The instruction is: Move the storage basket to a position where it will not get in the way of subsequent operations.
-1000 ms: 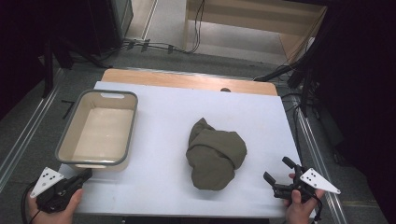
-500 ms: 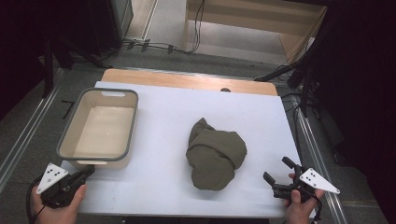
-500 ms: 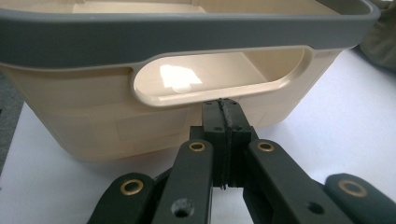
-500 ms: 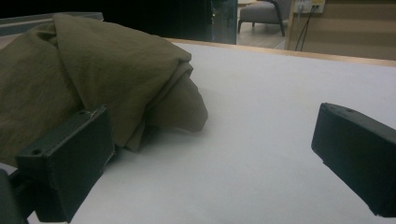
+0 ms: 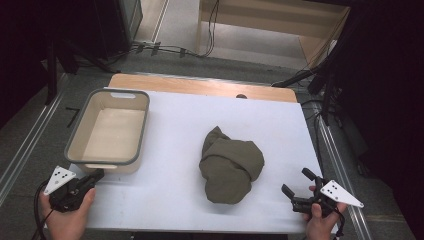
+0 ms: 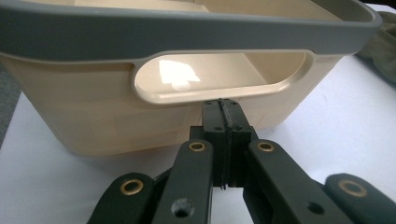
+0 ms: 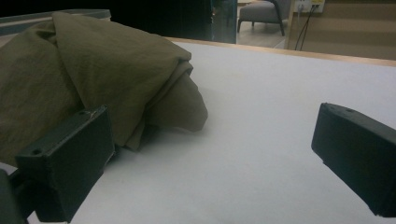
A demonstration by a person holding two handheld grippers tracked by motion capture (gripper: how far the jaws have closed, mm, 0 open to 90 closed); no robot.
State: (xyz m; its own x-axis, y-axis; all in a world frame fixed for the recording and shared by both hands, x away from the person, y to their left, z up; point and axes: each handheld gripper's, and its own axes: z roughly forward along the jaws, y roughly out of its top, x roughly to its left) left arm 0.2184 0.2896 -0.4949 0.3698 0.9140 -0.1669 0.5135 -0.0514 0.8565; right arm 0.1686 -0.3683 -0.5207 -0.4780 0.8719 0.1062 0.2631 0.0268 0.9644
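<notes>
An olive-green bundled cloth (image 5: 230, 164) lies in a heap on the white table top (image 5: 175, 150), right of centre. A cream bin with a grey rim (image 5: 135, 100) stands at the left, nothing in it. My left gripper (image 5: 96, 174) sits at the table's front left corner, shut, its tips just short of the bin's near wall and handle slot (image 6: 219, 77). My right gripper (image 5: 297, 182) rests at the front right, open, with nothing between its jaws. The cloth (image 7: 93, 70) lies a short way beyond its left jaw.
A wooden strip (image 5: 200, 86) runs along the table's far edge, with a small dark knob (image 5: 241, 96) on it. Metal rails (image 5: 30, 135) flank both sides. Cables (image 5: 170, 50) trail on the floor behind. Bare white surface lies between bin and cloth.
My left gripper has slid right and forward toward the bin's near wall. The right gripper and the cloth have stayed where they were.
</notes>
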